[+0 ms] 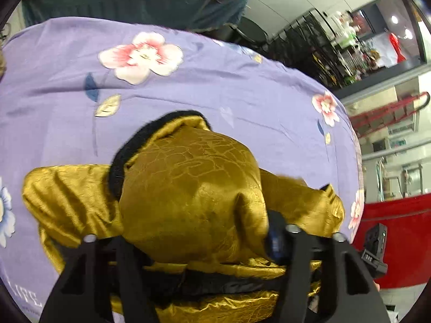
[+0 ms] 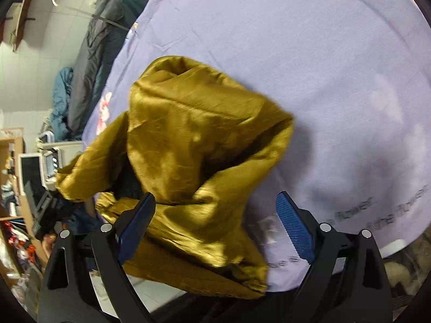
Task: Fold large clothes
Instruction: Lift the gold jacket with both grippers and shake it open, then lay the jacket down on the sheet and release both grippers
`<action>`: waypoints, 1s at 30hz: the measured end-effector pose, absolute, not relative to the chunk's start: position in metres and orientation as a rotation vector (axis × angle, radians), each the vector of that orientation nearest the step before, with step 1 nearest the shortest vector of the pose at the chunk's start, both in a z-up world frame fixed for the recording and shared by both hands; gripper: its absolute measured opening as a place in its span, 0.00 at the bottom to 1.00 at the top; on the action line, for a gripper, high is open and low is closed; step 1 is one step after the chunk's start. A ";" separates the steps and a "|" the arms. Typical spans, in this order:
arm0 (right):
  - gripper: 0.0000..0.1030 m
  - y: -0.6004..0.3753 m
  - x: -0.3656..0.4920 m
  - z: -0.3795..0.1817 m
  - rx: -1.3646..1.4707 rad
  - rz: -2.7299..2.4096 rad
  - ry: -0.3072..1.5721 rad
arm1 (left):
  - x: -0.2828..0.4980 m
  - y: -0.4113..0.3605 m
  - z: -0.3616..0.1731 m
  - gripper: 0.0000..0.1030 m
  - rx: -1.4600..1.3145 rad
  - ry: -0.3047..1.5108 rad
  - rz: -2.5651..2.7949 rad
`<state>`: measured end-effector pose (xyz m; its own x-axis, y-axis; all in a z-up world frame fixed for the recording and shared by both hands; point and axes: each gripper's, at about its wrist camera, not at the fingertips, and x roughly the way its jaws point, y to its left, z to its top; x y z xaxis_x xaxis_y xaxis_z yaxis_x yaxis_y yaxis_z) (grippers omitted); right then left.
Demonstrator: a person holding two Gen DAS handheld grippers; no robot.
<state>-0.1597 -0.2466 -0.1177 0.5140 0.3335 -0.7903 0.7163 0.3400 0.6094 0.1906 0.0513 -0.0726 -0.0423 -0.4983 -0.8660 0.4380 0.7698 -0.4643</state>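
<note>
Left wrist view: we see the gold satin garment, black-trimmed, bunched mid-frame on the lilac floral sheet; left gripper buried in cloth, grip unclear.
Right wrist view: garment heaped centre-left; right gripper wide open, left pad touching fabric.

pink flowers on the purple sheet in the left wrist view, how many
3 pink flowers on the purple sheet: a large one at upper left, a small one at right, and one cut off at the right edge. The gold garment may hide more.
</note>
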 end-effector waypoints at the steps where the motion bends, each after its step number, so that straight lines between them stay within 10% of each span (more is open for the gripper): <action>1: 0.87 -0.244 -0.158 -0.120 1.273 -0.317 1.042 | 0.189 0.047 -0.075 0.39 -0.045 1.436 -0.775; 3: 0.84 -0.240 -0.149 -0.134 1.274 -0.339 1.026 | 0.186 0.041 -0.075 0.30 -0.035 1.430 -0.811; 4: 0.51 -0.237 -0.143 -0.139 1.250 -0.372 1.049 | 0.184 0.040 -0.074 0.24 -0.022 1.421 -0.820; 6: 0.21 -0.230 -0.136 -0.140 1.223 -0.415 1.067 | 0.185 0.041 -0.068 0.20 -0.007 1.389 -0.822; 13: 0.10 -0.233 -0.107 -0.038 0.930 -0.300 0.928 | 0.213 0.079 -0.011 0.13 -0.102 1.256 -0.772; 19: 0.12 -0.262 -0.066 0.066 0.798 -0.175 0.736 | 0.231 0.128 0.064 0.14 -0.160 1.058 -0.675; 24: 0.73 -0.324 -0.056 0.052 0.937 -0.336 0.774 | 0.260 0.154 0.056 0.58 -0.209 1.088 -0.494; 30: 0.74 -0.284 -0.075 0.002 0.778 -0.345 0.953 | 0.246 0.174 -0.028 0.81 -0.240 1.227 -0.300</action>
<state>-0.0747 -0.2838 0.0020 0.5522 0.0643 -0.8312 0.5819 0.6843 0.4395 0.2461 0.1740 -0.0281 0.3059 -0.3520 -0.8846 0.0957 0.9358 -0.3393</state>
